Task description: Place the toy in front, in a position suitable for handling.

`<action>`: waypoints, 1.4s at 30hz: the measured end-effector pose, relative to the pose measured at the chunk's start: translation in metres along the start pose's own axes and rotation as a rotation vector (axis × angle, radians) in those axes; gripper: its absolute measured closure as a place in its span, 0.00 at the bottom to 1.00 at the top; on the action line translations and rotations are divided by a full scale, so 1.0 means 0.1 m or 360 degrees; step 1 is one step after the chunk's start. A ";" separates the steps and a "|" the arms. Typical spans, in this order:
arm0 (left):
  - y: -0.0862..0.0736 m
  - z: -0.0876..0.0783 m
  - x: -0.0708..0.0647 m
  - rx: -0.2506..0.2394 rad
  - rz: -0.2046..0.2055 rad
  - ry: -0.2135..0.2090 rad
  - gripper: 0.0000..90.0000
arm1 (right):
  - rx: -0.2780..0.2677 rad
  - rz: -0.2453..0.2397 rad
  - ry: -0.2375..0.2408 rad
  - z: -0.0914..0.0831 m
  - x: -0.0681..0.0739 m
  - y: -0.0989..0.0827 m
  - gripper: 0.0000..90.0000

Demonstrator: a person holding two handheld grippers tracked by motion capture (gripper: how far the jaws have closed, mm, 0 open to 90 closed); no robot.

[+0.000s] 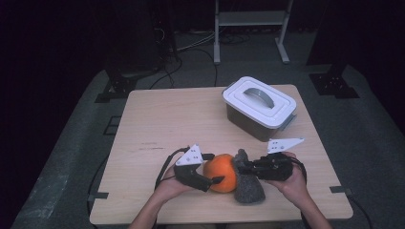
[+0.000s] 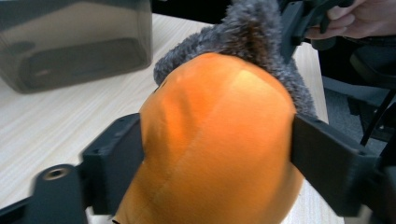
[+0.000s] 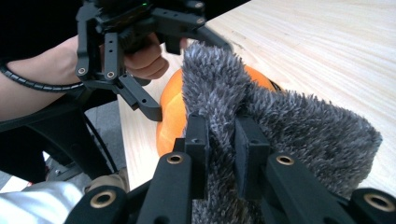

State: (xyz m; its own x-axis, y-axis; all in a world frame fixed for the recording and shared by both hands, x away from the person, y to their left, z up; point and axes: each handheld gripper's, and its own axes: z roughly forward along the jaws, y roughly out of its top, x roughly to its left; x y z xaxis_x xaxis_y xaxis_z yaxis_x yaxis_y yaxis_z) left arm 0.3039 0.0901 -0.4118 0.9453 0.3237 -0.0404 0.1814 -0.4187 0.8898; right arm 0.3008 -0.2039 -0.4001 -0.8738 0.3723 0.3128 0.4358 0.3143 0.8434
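Note:
A round orange soft ball [image 1: 222, 171] lies near the table's front edge, partly tucked into a grey fuzzy cover [image 1: 248, 186]. My left gripper [image 1: 215, 168] comes at it from the left. In the left gripper view the two black jaws press on both sides of the orange ball [image 2: 215, 140], with the grey cover [image 2: 252, 32] behind it. My right gripper [image 1: 239, 167] comes from the right, and its jaws [image 3: 222, 128] are shut on a fold of the grey cover [image 3: 303, 126] at the opening. Beyond that fold I see the orange ball [image 3: 170, 107] and the left gripper [image 3: 184, 77].
A dark translucent box with a white lid and grey handle [image 1: 259, 102] stands at the back right of the wooden table [image 1: 167, 119]. The box [image 2: 70, 42] also appears behind the ball in the left gripper view. Dark floor, cables and a frame lie beyond the table.

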 end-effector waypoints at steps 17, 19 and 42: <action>-0.05 0.05 -0.06 0.0025 0.0110 -0.0050 0.33 | 0.0017 0.0005 -0.0106 -0.08 -0.06 0.00 0.86; -0.05 0.06 -0.07 0.0016 0.0106 -0.0037 0.40 | -0.0017 -0.0017 -0.0078 -0.10 0.00 0.04 0.86; 0.06 -0.03 -0.13 -0.0048 0.0172 0.0082 0.51 | -0.0019 -0.0069 -0.0091 -0.04 0.07 0.12 0.86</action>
State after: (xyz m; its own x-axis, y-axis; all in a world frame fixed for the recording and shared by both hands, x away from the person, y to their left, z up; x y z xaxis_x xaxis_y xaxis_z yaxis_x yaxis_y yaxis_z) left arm 0.2922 0.0859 -0.4042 0.9437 0.3213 0.0792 0.0700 -0.4278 0.9011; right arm 0.2993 -0.2006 -0.3861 -0.8780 0.4079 0.2503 0.3946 0.3211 0.8609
